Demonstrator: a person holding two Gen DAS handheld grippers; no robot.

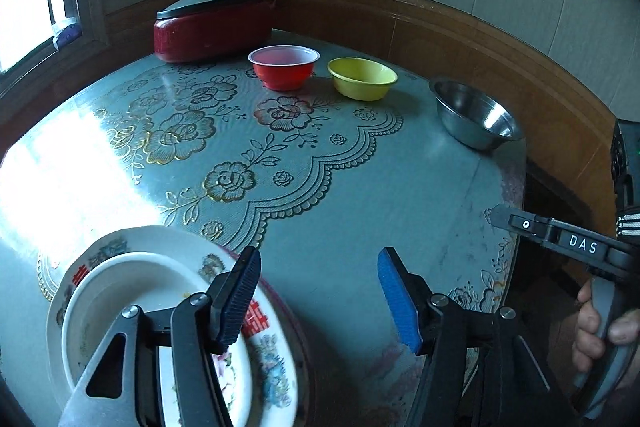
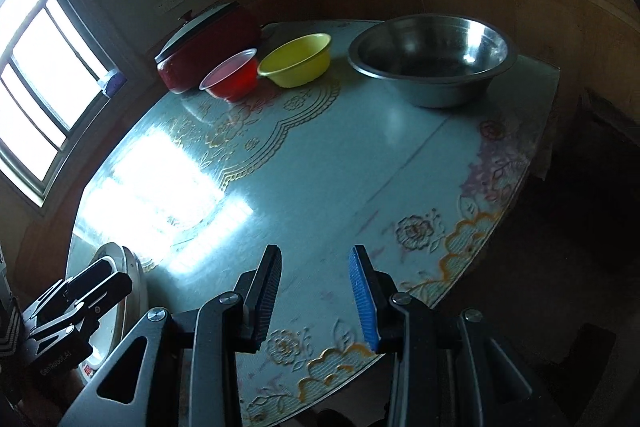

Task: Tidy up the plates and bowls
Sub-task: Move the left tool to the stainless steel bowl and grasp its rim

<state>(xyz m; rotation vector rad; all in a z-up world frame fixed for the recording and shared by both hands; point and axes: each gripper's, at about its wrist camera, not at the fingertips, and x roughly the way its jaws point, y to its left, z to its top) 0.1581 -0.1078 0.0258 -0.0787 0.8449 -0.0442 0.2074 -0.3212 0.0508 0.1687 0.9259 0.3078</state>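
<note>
Nearest the lens, left gripper [image 1: 320, 301], jaws parted and gripping nothing, dark pad hanging over the rim of the stacked plates [image 1: 264, 343] at the near-left corner of the table [image 1: 360, 227]. Plates already nested, white dish atop the patterned one. Right gripper [image 2: 316, 301] likewise empty, jaws standing a modest gap apart above bare cloth near the front edge.

Far side, largest first: steel bowl [image 2: 430, 67] at the right corner, yellow bowl [image 2: 296, 61] just beside the red bowl [image 2: 230, 75], both close against the lidded red pot [image 2: 208, 47] (not part of the job, probably).

Likely step: reach for the bowls. Best to take the steel bowl as the base and nest yellow then red inside. Pinch one wall at the rim, pads square, lift straight, lower centred. Thin red plastic could buckle under a hard squeeze; steel rim could slip.
</note>
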